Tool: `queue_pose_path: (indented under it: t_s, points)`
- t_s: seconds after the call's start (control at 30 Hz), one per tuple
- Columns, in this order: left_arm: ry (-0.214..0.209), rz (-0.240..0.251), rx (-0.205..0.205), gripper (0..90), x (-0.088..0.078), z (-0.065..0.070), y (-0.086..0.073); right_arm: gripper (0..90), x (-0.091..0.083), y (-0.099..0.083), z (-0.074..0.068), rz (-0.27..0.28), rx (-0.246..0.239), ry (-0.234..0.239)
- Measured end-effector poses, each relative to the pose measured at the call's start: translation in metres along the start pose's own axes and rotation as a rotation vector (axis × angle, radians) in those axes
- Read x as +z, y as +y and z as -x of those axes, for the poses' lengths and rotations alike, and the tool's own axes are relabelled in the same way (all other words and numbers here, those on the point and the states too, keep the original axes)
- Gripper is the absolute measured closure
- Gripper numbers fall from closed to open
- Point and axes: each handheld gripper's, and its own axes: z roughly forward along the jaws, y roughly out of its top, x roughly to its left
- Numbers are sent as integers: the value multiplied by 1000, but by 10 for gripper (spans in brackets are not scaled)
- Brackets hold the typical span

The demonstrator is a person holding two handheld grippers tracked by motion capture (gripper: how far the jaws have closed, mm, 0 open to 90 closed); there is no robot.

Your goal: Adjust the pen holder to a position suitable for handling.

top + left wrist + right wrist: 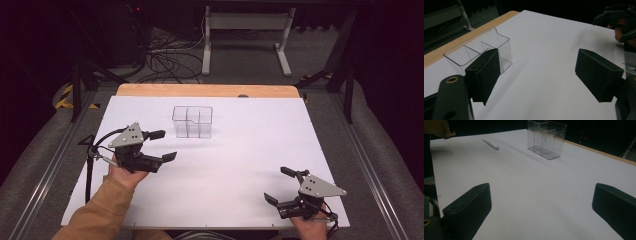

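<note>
A clear plastic organiser (192,121) with several compartments stands upright on the white sheet (240,150), towards the far middle. My left gripper (164,145) hovers to its left and slightly nearer, open, with nothing between its jaws. In the left gripper view the organiser (481,50) sits just beyond the left jaw, and the open gripper (541,75) points over bare sheet. My right gripper (278,184) rests near the front right corner, open and holding nothing. The right gripper view has its jaws wide (541,207), the organiser (546,138) far off, and a thin white stick (491,143) lying flat to its left.
The sheet covers a wooden table whose bare edge (205,90) runs along the far side. Beyond it the floor holds tangled cables (167,60) and the white legs of a stand (245,40). Dark rails flank the table. A tan sleeve (100,210) enters at the bottom left.
</note>
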Motion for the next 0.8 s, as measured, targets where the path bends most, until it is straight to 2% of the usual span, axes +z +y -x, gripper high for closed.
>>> queue_pose_path:
  t_s: [0.1,0.17,0.23,0.33,0.4,0.53,0.7,0.8]
  points:
    - [5,-15,17,217,4,-6,5,30,0,0,0,-1,-1,1]
    - [-4,-26,7,217,7,-11,7,29,0,0,0,0,-1,1]
    - [-29,-34,-28,217,11,-17,10,30,-1,0,0,2,1,4]
    - [-25,-36,-40,217,15,-23,12,29,-1,0,1,3,1,6]
    - [-22,-45,-32,217,19,-27,14,29,-1,0,1,2,0,7]
    - [19,-84,35,220,29,-34,19,29,-1,0,1,1,0,8]
    - [24,-85,47,203,37,-39,22,29,-1,0,1,2,1,11]
    - [20,-74,23,198,41,-44,22,30,-1,-1,1,2,3,11]
